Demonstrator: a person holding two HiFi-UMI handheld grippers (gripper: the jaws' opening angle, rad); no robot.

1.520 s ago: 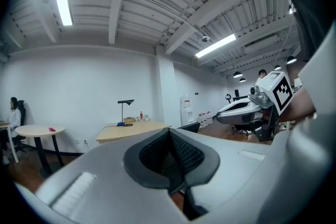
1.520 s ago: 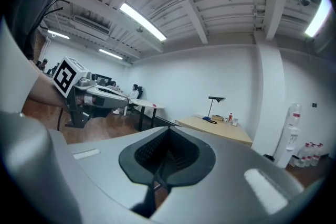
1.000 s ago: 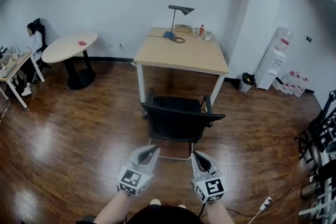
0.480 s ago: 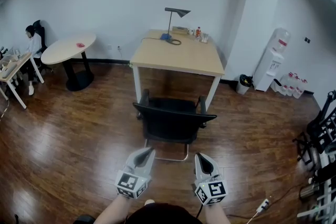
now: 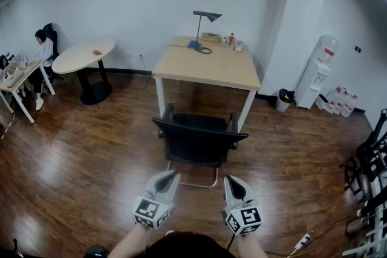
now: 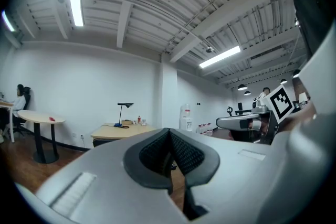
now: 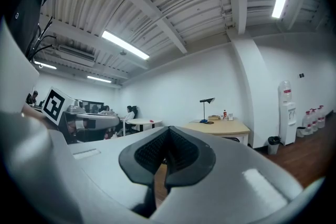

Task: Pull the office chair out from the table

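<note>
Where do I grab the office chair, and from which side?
Take the office chair by its backrest's top edge, from the near side: the back faces you, and that edge is thin and unobstructed. The left tool and right tool are shut; open them first.

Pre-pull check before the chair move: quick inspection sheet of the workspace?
Surface: glossy wood floor.
Job's things: office chair at the table's near side, backrest toward the grippers, untouched.
Clutter: lamp and bottles at the table's far edge.
Grippers: left gripper and right gripper, jaws together, empty, short of the chair.
Cables: lamp cord on the table; lead on the floor, lower right.
Surroundings: round table, seated person, water dispenser, bin.
</note>
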